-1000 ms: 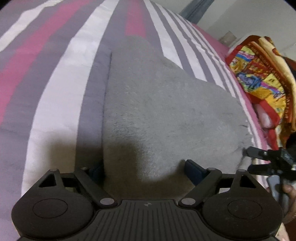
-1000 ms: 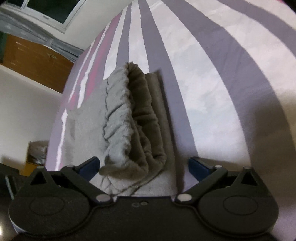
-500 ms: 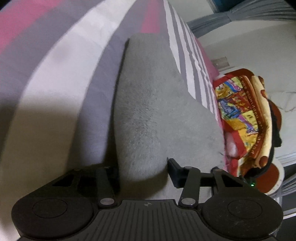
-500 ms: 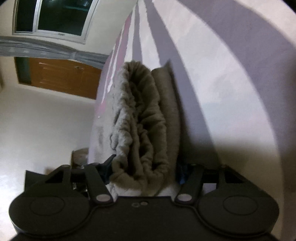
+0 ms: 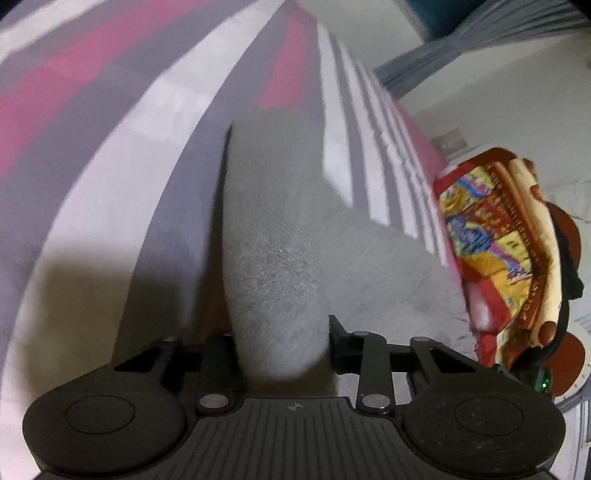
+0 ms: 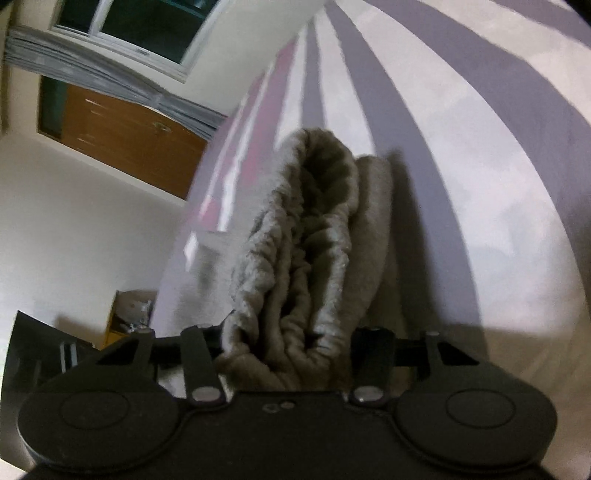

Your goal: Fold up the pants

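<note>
You have one pair of grey fleecy pants [image 5: 273, 258] lying on the bed's striped sheet [image 5: 110, 177], which runs in white, grey and pink bands. Your left hand-held gripper [image 5: 282, 339] has just been closing and now pinches a raised fold of that grey cloth, both pads pressed into it from either side. From this end the pants stretch away along the stripes, widening toward the edge of the bed.

Your right hand-held gripper [image 6: 291, 343] has also just been closing; its two fingers squeeze the bunched, gathered waistband end of the pants [image 6: 306, 240], where the elastic rim stands up in ridges and opens like a pouch above the sheet [image 6: 461, 166].

Beyond the pants, past the bed's edge, one bright patterned red-and-yellow cloth bundle [image 5: 498, 236] sits against the wall. On the other side of the bed you can see one brown wooden cabinet [image 6: 122, 136] beneath one dark window [image 6: 129, 26].
</note>
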`<state>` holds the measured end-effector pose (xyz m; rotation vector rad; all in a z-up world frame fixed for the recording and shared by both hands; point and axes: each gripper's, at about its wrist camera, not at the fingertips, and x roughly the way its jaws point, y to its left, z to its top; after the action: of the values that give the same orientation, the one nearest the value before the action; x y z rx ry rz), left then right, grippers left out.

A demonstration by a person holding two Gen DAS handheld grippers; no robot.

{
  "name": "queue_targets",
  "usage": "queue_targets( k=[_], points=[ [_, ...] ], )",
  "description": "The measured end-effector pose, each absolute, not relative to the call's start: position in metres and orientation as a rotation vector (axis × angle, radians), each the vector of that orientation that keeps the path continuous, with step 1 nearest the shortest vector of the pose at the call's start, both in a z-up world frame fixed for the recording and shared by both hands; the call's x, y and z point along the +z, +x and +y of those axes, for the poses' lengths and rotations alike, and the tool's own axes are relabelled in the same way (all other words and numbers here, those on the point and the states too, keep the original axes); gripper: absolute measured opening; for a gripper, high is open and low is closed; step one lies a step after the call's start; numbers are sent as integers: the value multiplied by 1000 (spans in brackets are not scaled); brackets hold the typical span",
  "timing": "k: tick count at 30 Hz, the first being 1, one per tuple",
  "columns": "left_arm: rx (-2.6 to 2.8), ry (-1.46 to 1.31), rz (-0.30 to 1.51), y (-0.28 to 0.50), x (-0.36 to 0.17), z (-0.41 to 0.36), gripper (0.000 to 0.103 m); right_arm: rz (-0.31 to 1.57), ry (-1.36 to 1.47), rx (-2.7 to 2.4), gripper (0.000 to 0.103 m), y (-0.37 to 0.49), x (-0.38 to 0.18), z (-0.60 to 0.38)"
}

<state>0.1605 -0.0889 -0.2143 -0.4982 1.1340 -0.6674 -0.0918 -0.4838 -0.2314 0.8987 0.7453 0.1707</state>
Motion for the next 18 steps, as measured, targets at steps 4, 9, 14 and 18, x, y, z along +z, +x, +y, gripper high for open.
queue_targets(
  k=[4,9,14,18],
  points=[
    [-687,-477,1078,170,-191,-87,33,686,912,204,50,-85,-213,-485],
    [-702,-506,1030,184,-172,-89,33,617,921,243,50,-74,-188,-488],
    [-695,-515,968,208,-153,-93,33,571,893,261,50,-47,-174,-493],
    [-675,-486,916,242,-140,-106,33,542,898,250,50,-18,-175,-500]
  ],
)
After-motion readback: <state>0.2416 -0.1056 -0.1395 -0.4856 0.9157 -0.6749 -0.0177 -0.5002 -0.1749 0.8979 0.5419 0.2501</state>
